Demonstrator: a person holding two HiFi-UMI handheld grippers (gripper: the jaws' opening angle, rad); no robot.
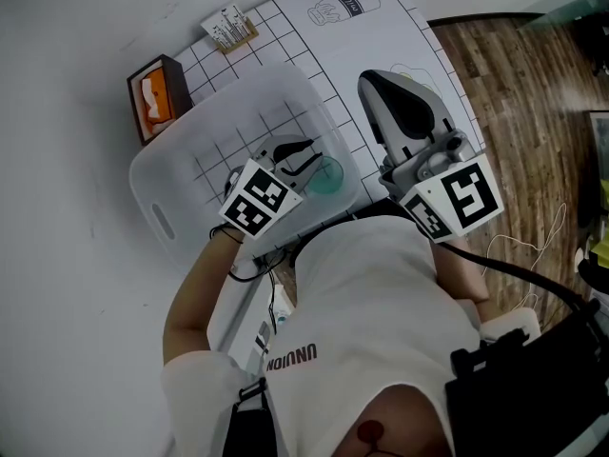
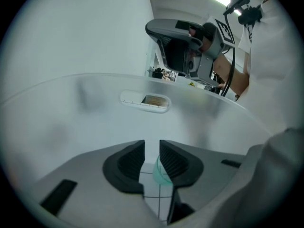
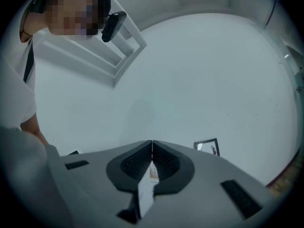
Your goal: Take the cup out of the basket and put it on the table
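— Our left gripper (image 1: 300, 155) sits low in the basket (image 1: 157, 174), jaws only narrowly apart, with the green cup (image 1: 325, 174) at the basket's right side, its rim beside one jaw.

— If we close off-centre, the cup may slip or tip (our right gripper (image 1: 373, 82), closed and empty over the table (image 1: 381, 27), can't steady it).

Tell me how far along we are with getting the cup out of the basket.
Nothing is finished yet: the cup sits inside the basket. In hand: the left tool is down in the basket, jaws apart, with the cup's rim by its right pad, not clamped. The right tool is shut and empty. Left: grip, lift out, set on the table.
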